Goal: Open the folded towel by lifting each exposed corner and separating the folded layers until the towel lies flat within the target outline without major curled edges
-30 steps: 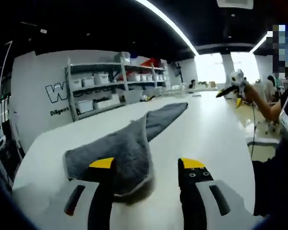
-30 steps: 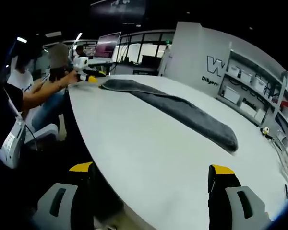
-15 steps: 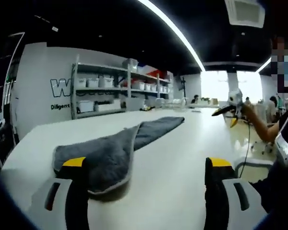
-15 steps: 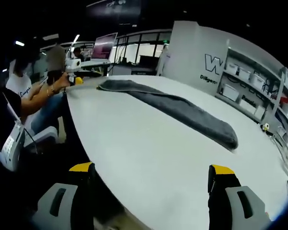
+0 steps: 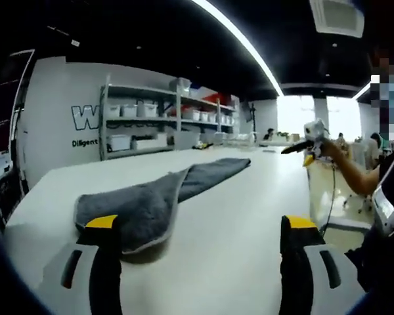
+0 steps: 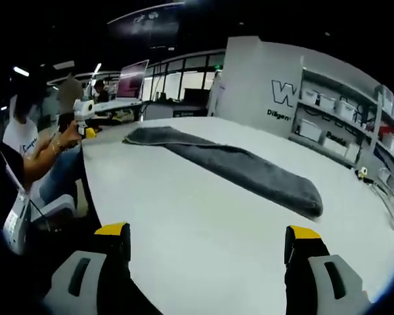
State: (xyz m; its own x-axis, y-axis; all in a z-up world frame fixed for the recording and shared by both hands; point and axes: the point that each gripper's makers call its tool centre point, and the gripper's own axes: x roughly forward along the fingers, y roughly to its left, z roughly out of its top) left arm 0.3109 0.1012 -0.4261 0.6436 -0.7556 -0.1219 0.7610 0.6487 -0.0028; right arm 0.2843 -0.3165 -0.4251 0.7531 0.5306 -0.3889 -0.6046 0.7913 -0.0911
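One grey towel [image 5: 161, 197] is all we have to work with, and it lies folded into a long narrow band across the white table [image 5: 249, 223]. In the left gripper view its near end sits just beyond our left gripper [image 5: 203, 226], a little to the left, with one layer turned over so a pale hem shows along the fold. In the right gripper view the towel [image 6: 230, 167] stretches from far left to right, well apart from our right gripper [image 6: 207, 236].

Both grippers have their jaws spread wide and hold nothing.

We judge the towel to be soft, light terry: it will drape and sag when lifted, not slide as a sheet, and its pile should grip the pads well. The best hold looks to be the loose corner at the near end, where the upper layer lips over the lower; we would pinch only that top layer so the fold peels apart. We cannot make out a target outline on the table.

The table is smooth, plain and glossy, so the cloth may drag across it. Beyond it stand shelves [image 5: 151, 121] with white bins against a lettered wall, long ceiling lights and bright windows. Another person [image 6: 36, 141] sits at the far edge.
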